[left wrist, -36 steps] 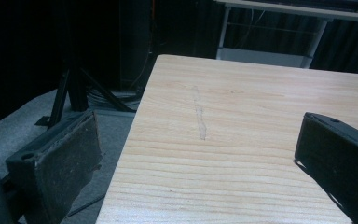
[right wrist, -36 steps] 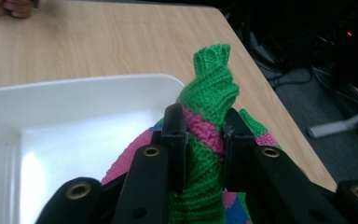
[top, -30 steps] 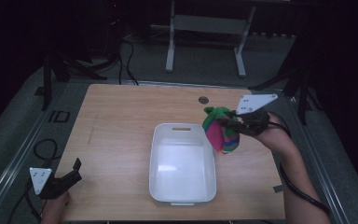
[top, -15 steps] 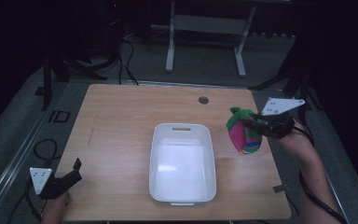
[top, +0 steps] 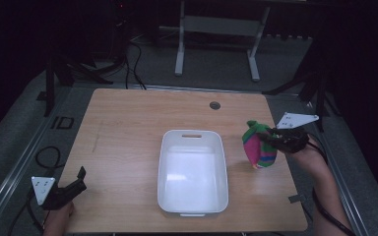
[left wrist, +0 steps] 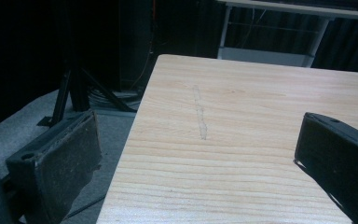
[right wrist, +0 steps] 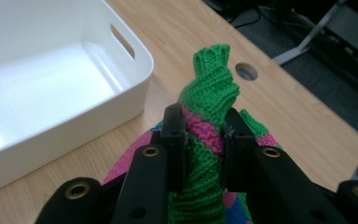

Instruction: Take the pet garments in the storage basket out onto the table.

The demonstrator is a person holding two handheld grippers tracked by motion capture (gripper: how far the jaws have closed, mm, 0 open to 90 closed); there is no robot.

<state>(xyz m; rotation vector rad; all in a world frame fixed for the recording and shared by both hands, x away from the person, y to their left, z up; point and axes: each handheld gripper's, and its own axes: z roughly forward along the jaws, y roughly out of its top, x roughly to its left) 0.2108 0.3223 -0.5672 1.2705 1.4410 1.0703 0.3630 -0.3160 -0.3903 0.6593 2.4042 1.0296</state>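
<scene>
A knitted pouch [top: 258, 150] in pink, green and blue stripes hangs over the table to the right of a white bin [top: 193, 169]. My right gripper [top: 266, 137] is shut on its twisted green neck [right wrist: 205, 121], which the two black pads pinch from both sides. The bin [right wrist: 51, 88] lies to the left and looks empty. My left gripper [top: 76, 182] rests at the table's front left corner, open, with nothing between its fingers [left wrist: 56, 163], which straddle the table's left edge.
The wooden table [top: 128, 132] has a round cable hole [top: 215, 105] near its far edge. Cables, stands and a metal frame [top: 216, 29] stand on the grey floor beyond. The floor drops away just left of the left gripper.
My right gripper has carried the pouch rightward from the bin's far right corner and lower toward the table. The left gripper has stayed put.
</scene>
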